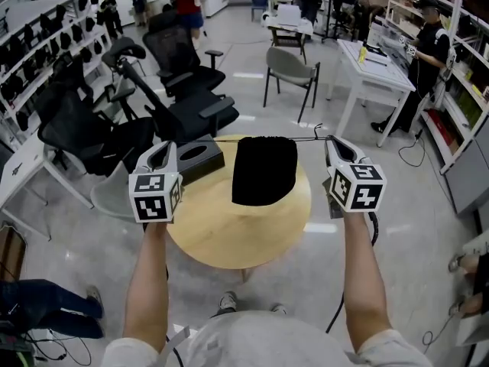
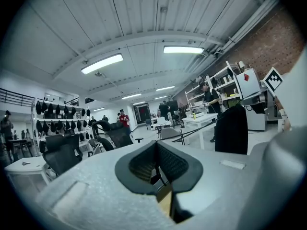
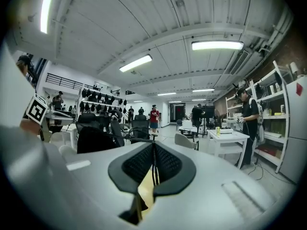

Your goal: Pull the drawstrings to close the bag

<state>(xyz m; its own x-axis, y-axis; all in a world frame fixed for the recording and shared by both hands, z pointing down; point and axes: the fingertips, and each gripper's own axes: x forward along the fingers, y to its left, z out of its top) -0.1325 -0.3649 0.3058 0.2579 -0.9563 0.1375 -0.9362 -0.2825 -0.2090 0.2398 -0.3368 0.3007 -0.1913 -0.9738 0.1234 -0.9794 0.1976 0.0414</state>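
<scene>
The person holds both grippers out level over a round table [image 1: 229, 239], one at each side, and the black bag [image 1: 263, 171] hangs between them. The left gripper [image 1: 170, 148] has its jaws pressed together, and in its own view a thin dark cord [image 2: 156, 174] is pinched between the pads. The right gripper [image 1: 334, 143] is closed the same way, with a cord [image 3: 155, 169] caught in its jaws too. From the right gripper the drawstring [image 1: 307, 139] runs straight and tight to the top of the bag. On the left side the cord is harder to follow from above, though the left gripper view shows it as a taut line to the bag [image 2: 231, 128]. Whether the bag's bottom touches the table I cannot tell. A dark box [image 1: 200, 157] sits on the table just beside the left gripper.
</scene>
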